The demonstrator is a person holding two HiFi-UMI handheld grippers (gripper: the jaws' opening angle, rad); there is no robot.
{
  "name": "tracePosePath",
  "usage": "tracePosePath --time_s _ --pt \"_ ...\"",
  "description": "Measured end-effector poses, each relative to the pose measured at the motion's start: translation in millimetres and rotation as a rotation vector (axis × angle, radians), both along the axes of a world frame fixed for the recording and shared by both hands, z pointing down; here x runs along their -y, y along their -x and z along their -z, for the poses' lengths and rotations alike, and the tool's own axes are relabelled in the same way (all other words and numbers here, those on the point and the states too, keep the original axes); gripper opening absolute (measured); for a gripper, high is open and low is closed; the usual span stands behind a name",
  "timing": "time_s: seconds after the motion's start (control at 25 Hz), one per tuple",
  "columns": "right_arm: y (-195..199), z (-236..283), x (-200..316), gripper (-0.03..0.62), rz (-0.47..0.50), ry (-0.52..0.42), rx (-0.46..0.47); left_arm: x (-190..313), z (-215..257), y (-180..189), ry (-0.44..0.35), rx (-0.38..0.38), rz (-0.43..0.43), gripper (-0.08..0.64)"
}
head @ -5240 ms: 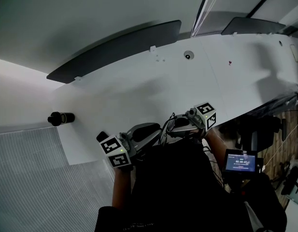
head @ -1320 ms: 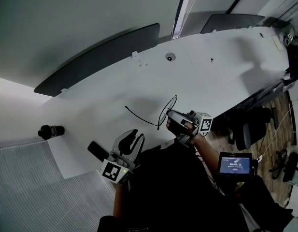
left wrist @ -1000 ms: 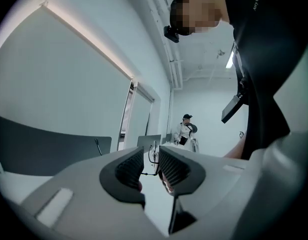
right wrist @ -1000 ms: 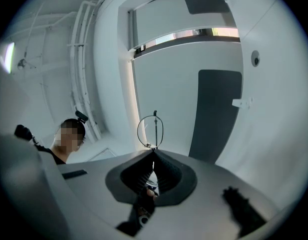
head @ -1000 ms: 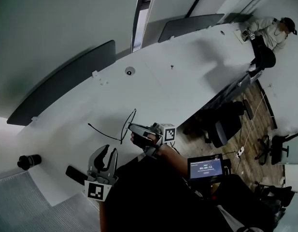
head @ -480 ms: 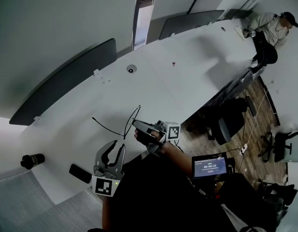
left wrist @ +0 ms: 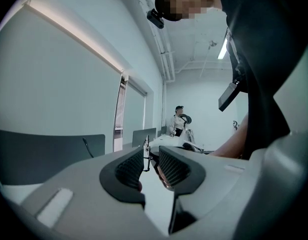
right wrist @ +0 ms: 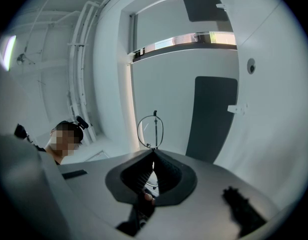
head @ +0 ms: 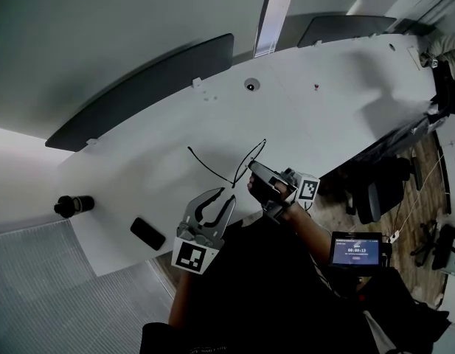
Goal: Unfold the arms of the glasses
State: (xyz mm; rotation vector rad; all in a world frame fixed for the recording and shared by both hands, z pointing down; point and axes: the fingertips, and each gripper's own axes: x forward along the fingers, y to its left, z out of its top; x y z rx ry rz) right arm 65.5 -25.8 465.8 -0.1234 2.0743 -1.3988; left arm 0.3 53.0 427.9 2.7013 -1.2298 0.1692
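The long white surface (head: 323, 116) stretches away. The left gripper (head: 224, 195) hovers just below and left of the glasses (right wrist: 154, 129), apart from them, its jaws parted with nothing pinched. The right gripper (head: 251, 168) is clamped on the glasses, lifting them over the surface's near edge, with a lens ring up past its jaws and one thin arm reaching out left. A dark phone (head: 147, 233) lies well left of the glasses, and a black cylinder (head: 74, 206) lies farther left.
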Motion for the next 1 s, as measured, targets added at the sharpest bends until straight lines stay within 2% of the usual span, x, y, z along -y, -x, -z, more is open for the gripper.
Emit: tracePosePath --time_s 0.68,1.0 --pt "13.4 13.3 -6.9 0.012 0.039 -0.033 -0.003 6.2 -8.8 -4.2 -0.017 0.029 -0.021 0.097" --pt "18.0 8.8 -12.7 0.012 0.068 -0.045 -0.029 6.1 -6.4 -0.1 -0.033 0.047 -0.02 0.045"
